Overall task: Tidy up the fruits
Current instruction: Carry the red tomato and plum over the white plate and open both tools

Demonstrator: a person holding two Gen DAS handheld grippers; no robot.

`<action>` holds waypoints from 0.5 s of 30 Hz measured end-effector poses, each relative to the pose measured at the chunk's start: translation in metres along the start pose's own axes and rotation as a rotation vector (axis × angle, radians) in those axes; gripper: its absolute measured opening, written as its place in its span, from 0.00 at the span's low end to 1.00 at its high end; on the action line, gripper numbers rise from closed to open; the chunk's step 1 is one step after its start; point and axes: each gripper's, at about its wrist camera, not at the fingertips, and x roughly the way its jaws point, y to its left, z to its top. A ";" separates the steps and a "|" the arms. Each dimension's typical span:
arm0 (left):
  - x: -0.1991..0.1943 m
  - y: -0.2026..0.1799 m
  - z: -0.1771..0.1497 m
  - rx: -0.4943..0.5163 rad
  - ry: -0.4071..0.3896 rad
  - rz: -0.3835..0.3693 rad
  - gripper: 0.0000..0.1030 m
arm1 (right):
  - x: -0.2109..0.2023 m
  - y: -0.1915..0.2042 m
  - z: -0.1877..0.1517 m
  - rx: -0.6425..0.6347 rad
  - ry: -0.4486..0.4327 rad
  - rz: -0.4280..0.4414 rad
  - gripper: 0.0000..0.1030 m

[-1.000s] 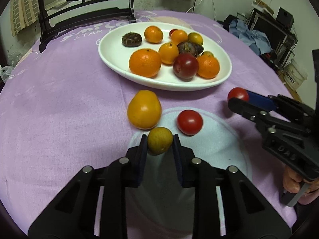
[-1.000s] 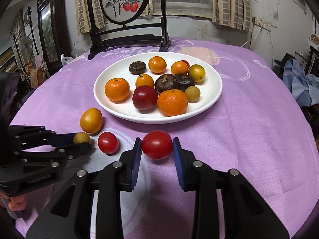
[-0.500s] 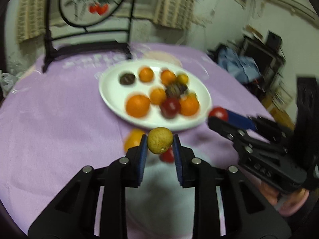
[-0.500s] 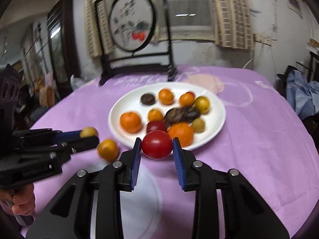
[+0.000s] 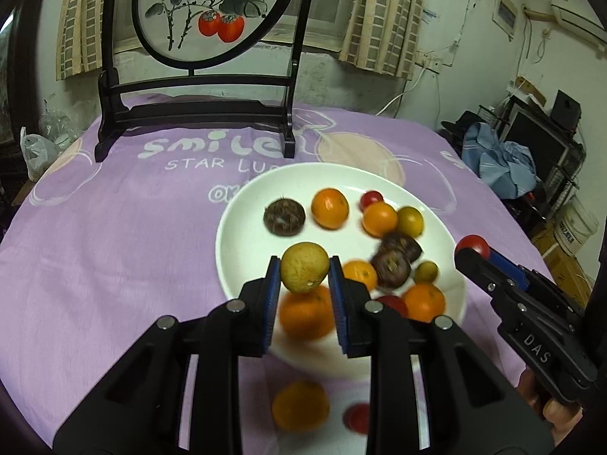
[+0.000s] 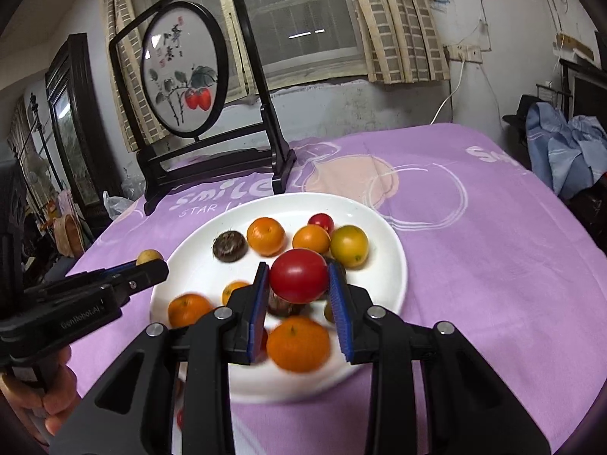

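Note:
A white plate (image 5: 242, 235) (image 6: 383, 227) on the purple tablecloth holds several oranges, dark fruits and small tomatoes. My left gripper (image 5: 304, 273) is shut on a small yellow-brown fruit (image 5: 303, 271) and hangs above the plate's near side. In the right wrist view my right gripper (image 6: 298, 281) is shut on a red tomato (image 6: 298, 280), also held in the air over the plate. An orange fruit (image 5: 300, 404) and a red tomato (image 5: 356, 417) lie on the cloth in front of the plate, blurred. Each gripper shows in the other's view: the left gripper (image 6: 150, 259), the right gripper (image 5: 470, 248).
A black wooden stand with a round painted screen (image 5: 201, 11) (image 6: 182, 68) stands on the table behind the plate. Blue clothes (image 5: 500, 167), shelves and boxes crowd the room to the right. A person's hand (image 6: 49, 398) grips the left tool's handle.
Both grippers rose off the cloth with their fruits and moved forward, from in front of the plate to above it. The plate now lies under the fingers.

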 end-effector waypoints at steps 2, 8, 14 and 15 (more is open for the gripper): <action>0.011 0.001 0.006 -0.003 0.006 0.016 0.25 | 0.012 -0.002 0.004 0.001 0.014 0.002 0.31; 0.035 0.003 0.014 0.003 0.036 0.024 0.27 | 0.033 -0.002 0.007 -0.009 0.047 0.012 0.37; 0.016 0.001 0.018 0.006 -0.019 0.064 0.63 | 0.014 0.005 0.011 -0.022 0.025 0.024 0.37; 0.011 0.001 0.019 0.007 -0.027 0.067 0.72 | 0.010 0.007 0.012 -0.029 0.019 0.025 0.38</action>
